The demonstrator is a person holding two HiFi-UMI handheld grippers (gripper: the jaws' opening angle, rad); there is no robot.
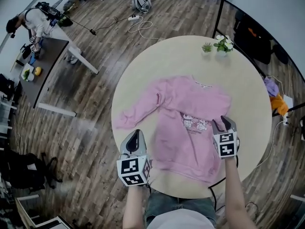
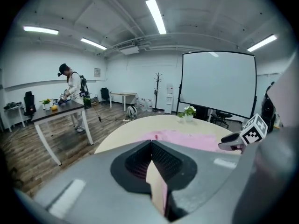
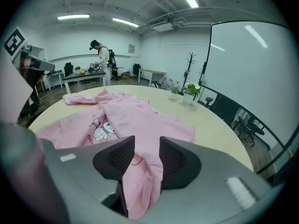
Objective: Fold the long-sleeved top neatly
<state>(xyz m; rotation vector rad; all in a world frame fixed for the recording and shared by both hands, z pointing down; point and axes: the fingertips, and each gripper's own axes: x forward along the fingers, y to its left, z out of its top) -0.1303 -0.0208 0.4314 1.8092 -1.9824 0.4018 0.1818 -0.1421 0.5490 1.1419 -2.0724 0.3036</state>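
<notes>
While the right gripper (image 1: 225,123) pinches the soft, wrinkled pink top (image 1: 183,101), the left gripper (image 1: 137,134) jaws meet empty.

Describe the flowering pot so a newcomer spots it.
Find the round beige table, then its far edge beyond the pink long-sleeved top. Of two small pots there, the white-flowered plant is the right-hand one; the plain green plant beside it has no blooms.
</notes>
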